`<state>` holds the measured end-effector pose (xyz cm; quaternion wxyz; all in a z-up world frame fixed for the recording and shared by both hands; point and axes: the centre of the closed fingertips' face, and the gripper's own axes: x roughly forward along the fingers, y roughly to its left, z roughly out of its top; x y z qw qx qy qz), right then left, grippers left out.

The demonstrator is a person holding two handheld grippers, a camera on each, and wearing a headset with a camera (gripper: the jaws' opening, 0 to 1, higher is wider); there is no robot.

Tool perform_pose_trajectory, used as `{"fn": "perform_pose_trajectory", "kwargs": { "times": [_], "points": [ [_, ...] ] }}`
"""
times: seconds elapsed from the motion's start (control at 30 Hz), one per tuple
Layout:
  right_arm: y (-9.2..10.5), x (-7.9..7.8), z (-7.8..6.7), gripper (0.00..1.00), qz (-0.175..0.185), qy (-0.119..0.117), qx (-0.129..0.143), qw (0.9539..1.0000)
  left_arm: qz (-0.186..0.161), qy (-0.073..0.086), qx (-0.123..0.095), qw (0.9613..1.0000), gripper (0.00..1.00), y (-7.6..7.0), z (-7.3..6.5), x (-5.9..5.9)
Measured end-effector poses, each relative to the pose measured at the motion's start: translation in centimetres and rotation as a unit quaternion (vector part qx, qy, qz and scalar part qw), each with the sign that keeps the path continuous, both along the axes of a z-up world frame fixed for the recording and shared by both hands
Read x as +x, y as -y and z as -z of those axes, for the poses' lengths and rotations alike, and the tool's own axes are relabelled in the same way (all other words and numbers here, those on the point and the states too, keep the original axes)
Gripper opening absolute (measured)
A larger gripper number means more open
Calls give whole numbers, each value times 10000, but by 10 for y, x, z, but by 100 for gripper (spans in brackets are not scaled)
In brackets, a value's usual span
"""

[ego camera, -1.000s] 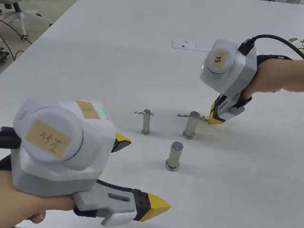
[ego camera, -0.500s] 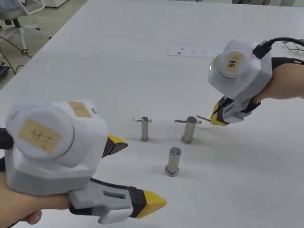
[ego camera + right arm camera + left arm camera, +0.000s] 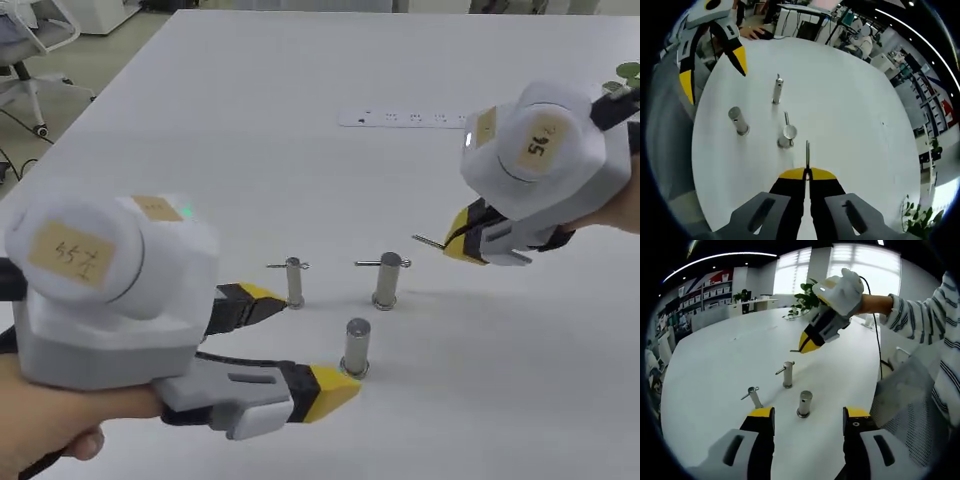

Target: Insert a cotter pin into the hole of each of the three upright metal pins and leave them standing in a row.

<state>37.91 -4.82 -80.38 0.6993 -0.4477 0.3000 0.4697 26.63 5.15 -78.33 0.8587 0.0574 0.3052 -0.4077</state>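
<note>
Three upright metal pins stand on the white table [image 3: 200, 120]. The left pin [image 3: 294, 284] and the back pin [image 3: 387, 281] each carry a cotter pin through the top. The front pin [image 3: 356, 346] has a bare top. My right gripper [image 3: 455, 243] hovers to the right of the back pin, shut on a loose cotter pin [image 3: 428, 241] that points toward it. From the right gripper view the cotter pin [image 3: 807, 152] sticks out of the closed jaws [image 3: 806, 172]. My left gripper [image 3: 300, 342] is open, its jaws either side of the front pin [image 3: 804, 403] but short of it.
A white power strip [image 3: 408, 119] lies at the back of the table. An office chair [image 3: 30, 60] stands off the table's far left edge. A potted plant [image 3: 807, 295] and desks sit beyond the table.
My right gripper has drawn up and to the right, away from the back pin, still holding a cotter pin. My left gripper has come forward, closer to the front pin.
</note>
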Motion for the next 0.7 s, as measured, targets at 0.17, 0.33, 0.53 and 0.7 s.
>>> {"fn": "perform_pose_trajectory", "kwargs": {
  "times": [0.17, 0.33, 0.53, 0.7],
  "points": [
    [-5, -19, -9, 2, -8, 130, 172, 9998, 35, 0, -163, 9999, 46, 10, -9, 9],
    [-11, -41, -14, 2, -38, 99, 320, 9994, -33, -87, -482, 9988, 38, 21, -17, 18],
    [-19, -61, -21, 2, -58, 18, 525, 9986, -135, -268, -779, 9965, 32, 30, -21, 25],
    [-19, -69, -22, 2, -158, 172, 497, 9985, -81, -502, -840, 9952, 22, 38, -18, 24]
  ]
}}
